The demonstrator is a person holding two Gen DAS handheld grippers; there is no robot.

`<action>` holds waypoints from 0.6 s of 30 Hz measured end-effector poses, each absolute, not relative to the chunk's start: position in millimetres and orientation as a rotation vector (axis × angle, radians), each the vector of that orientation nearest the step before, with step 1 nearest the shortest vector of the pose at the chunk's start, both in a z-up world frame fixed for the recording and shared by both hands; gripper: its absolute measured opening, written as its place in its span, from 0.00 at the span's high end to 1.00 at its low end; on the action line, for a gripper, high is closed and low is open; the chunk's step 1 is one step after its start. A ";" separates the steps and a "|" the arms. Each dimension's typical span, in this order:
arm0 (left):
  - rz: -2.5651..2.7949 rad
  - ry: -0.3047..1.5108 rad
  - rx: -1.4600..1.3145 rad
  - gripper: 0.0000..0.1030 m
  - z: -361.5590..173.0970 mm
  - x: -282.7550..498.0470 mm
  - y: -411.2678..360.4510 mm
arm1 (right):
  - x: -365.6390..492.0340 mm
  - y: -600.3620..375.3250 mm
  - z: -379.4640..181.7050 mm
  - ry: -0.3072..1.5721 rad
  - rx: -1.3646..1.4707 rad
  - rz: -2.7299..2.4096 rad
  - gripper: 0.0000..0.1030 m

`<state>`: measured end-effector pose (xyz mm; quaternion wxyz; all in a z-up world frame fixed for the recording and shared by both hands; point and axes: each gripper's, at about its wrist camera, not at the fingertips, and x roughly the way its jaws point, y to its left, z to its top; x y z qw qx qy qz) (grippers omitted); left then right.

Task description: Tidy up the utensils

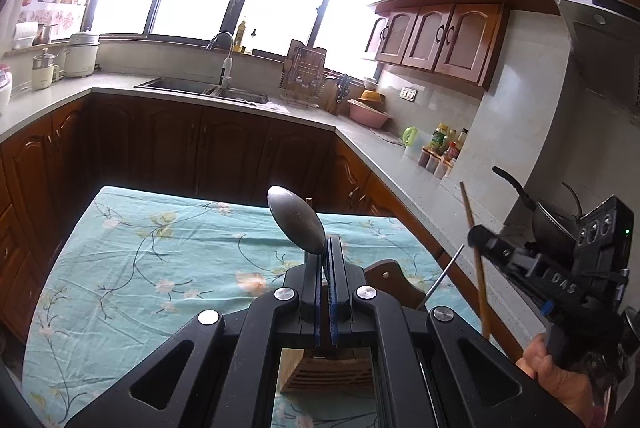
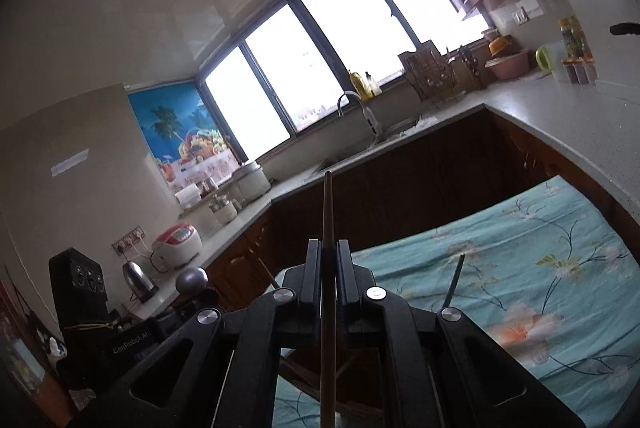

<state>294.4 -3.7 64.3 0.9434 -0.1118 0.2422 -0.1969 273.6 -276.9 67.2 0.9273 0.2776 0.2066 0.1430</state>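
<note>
My left gripper [image 1: 325,248] pinches one metal spoon [image 1: 297,221] by its neck, bowl raised over the flowered cloth [image 1: 140,252]. My right gripper [image 2: 329,248] is clamped on one wooden chopstick [image 2: 327,212], which points up and away, to the right of the spoon. Neither is stowed yet, so I judge the sorting midway. Below sits a wooden holder [image 1: 328,372], near me, mostly hidden; a thin dark rod [image 1: 440,278] beside it may be another utensil.
</note>
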 end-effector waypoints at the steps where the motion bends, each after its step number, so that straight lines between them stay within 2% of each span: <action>1: -0.404 0.494 -0.229 0.99 64.6 293.8 -3.8 | 273.3 -276.5 65.3 0.436 0.554 0.282 0.94; 9: -0.410 0.498 -0.224 0.99 65.5 293.1 -6.3 | 274.1 -281.9 55.7 0.478 0.611 0.319 0.94; 12: -0.406 0.503 -0.224 0.99 64.2 295.7 -8.5 | 266.4 -289.4 64.0 0.339 0.669 0.328 0.94; 18: -0.402 0.514 -0.228 0.99 62.5 298.4 -10.8 | 229.0 -290.3 71.5 -0.059 0.676 0.133 0.94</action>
